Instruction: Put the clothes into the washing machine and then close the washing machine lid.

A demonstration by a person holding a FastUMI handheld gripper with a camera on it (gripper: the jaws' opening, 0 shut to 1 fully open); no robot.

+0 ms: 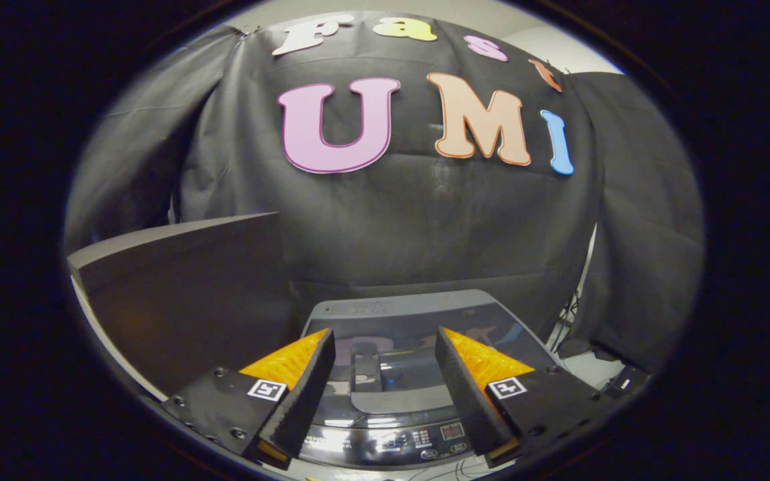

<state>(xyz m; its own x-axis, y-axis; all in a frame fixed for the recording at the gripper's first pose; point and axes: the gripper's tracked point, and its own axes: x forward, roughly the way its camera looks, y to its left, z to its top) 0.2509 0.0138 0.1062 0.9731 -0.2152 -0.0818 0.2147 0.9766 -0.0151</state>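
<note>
The gripper [385, 364] hangs above the washing machine [398, 401] with its two fingers [291, 384] spread wide and nothing between them. Just ahead of and below the fingers lies the machine's lid [395, 334], a dark glossy panel that looks closed and flat, with a handle [366, 367] showing in the gap between the fingers. The control panel [418, 437] with its buttons sits nearest the gripper, under the fingertips' bases. To the left of the gripper stands a dark board [191, 287], perhaps a box side; the poor angle leaves that unclear. Black cloth [425, 220] hangs beyond the machine.
</note>
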